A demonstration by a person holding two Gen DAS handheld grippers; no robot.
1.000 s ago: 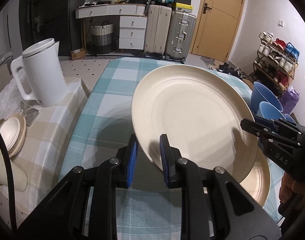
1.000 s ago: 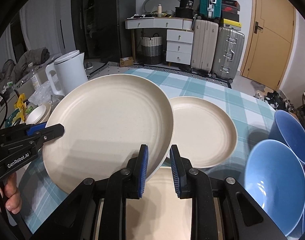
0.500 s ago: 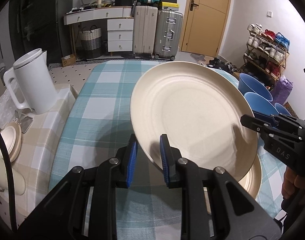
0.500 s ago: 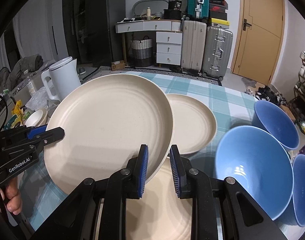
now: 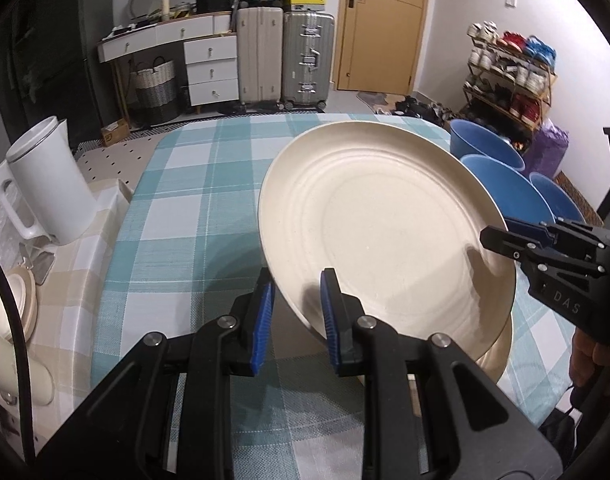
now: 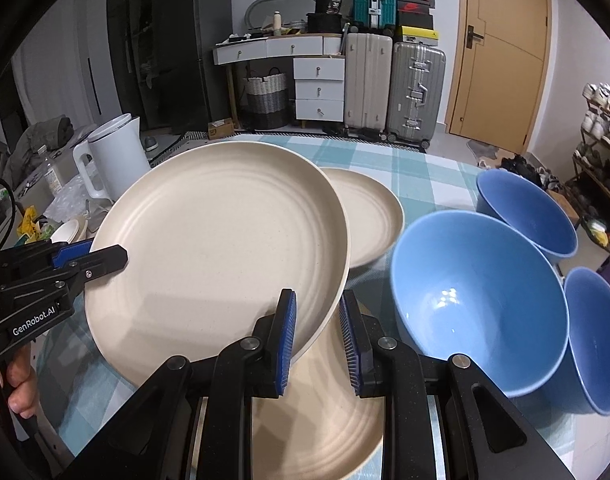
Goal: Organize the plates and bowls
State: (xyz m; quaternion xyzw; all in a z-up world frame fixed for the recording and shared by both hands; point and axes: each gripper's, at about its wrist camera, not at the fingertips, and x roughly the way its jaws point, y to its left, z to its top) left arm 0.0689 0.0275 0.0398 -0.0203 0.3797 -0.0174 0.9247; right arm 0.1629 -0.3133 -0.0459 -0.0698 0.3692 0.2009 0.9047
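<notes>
A large cream plate (image 5: 385, 232) (image 6: 217, 256) hangs tilted above the teal checked table (image 5: 193, 200), gripped at opposite rims. My left gripper (image 5: 295, 300) is shut on its near rim, and it also shows at the left of the right wrist view, left gripper (image 6: 101, 254). My right gripper (image 6: 315, 320) is shut on the other rim; in the left wrist view the right gripper (image 5: 501, 240) bites the plate's right edge. A second cream plate (image 6: 325, 420) lies right under the held one, and a third cream plate (image 6: 373, 216) lies further back. Three blue bowls (image 6: 477, 280) stand to the right.
A white kettle (image 5: 45, 184) stands on a beige-checked side surface left of the table, with a small cream dish (image 5: 17, 304) near it. A hand (image 6: 21, 384) grips the left tool's handle. Suitcases, drawers and a shoe rack stand beyond the table.
Both grippers have carried the held plate sideways toward the blue bowls, which now fill more of the right wrist view. Both grips look unchanged.
</notes>
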